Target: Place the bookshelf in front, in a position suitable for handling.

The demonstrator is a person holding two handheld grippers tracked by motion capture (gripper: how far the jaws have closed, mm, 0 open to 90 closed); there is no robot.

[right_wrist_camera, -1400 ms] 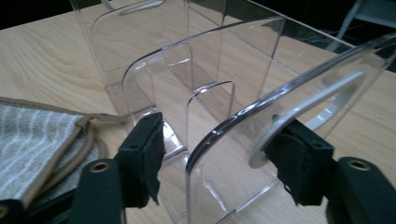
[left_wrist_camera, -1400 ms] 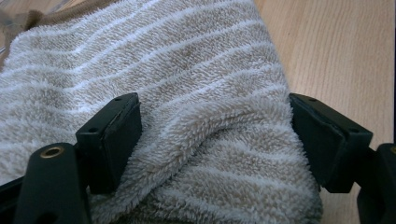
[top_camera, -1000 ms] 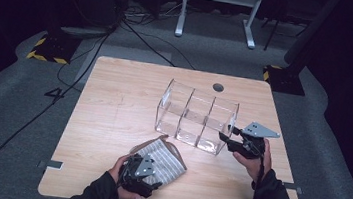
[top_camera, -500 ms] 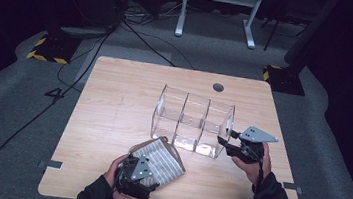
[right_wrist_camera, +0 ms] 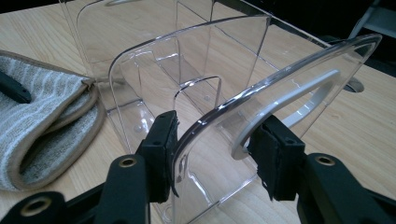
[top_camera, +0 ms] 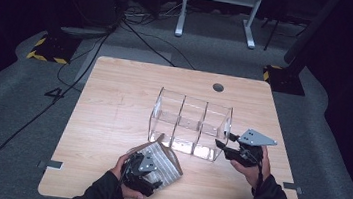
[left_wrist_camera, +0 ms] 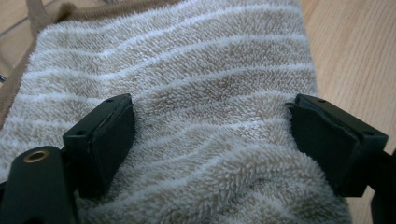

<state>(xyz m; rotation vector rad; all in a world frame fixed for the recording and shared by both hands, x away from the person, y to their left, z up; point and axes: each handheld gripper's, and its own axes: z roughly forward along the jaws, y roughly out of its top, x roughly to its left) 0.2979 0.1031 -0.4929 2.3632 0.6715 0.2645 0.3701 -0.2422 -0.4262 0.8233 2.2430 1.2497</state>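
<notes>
A clear plastic organizer (top_camera: 189, 126) with three compartments stood near the middle of the wooden tabletop (top_camera: 113, 102), its long side running left to right. Just beside its near left corner lay a folded towel (top_camera: 162, 163), beige with pale stripes and a brown edge.

The left gripper (top_camera: 143, 174), held in the person's left hand (top_camera: 123, 176), was pressed down on the near part of the towel. In the left gripper view its fingers (left_wrist_camera: 105, 135) stood wide apart, both sunk into the towel's pile (left_wrist_camera: 201, 140), with a broad stretch of cloth bulging between them; they had not closed on it.

The right gripper (top_camera: 227, 148), held in the person's right hand (top_camera: 252, 166), reached the organizer's right end. In the right gripper view its fingers (right_wrist_camera: 161, 144) straddled the curved end wall (right_wrist_camera: 224, 116), one on each side. The left finger touched or nearly touched the wall; a small gap remained at the right one, so the grip looked partly open and not clamped. The towel (right_wrist_camera: 42, 116) showed at the left of that view, touching the organizer's base.
</notes>
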